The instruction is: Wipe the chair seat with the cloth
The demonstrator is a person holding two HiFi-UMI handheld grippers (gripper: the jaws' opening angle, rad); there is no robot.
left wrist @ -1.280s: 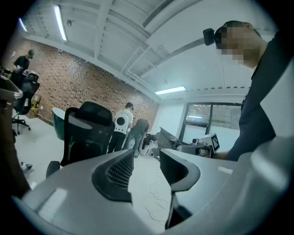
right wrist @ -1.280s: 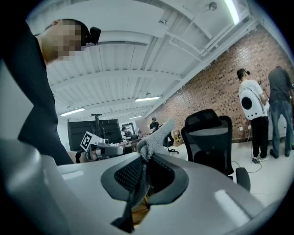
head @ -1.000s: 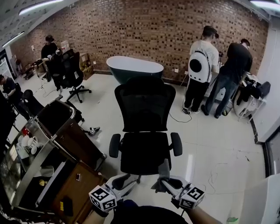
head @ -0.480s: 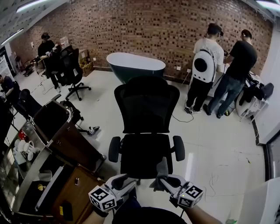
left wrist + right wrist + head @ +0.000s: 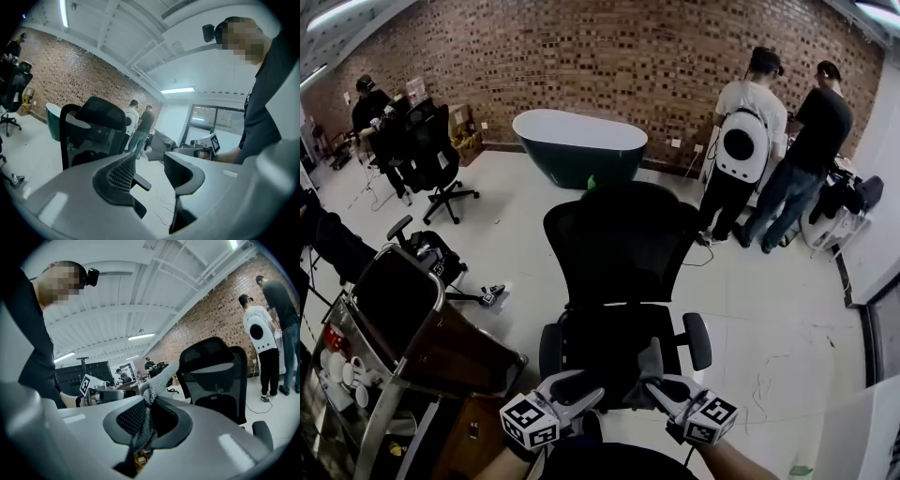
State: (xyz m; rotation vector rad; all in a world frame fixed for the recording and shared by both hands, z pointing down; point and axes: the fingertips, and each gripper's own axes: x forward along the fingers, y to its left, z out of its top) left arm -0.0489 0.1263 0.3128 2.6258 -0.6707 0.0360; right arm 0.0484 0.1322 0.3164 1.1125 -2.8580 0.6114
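Right gripper view: the grey cloth [image 5: 159, 377] is pinched between the right gripper's [image 5: 151, 404] jaws, which are pressed together on it. In the head view the cloth sticks up at the front edge of the black chair seat [image 5: 605, 347], perhaps touching it. Beside it, the left gripper [image 5: 581, 389] holds nothing, its jaws apart. Behind the chair, a teal bathtub [image 5: 579, 145] stands against the brick wall [image 5: 581, 56].

chair seat [image 5: 605, 339] front hidden behind cloth [image 5: 649, 364]
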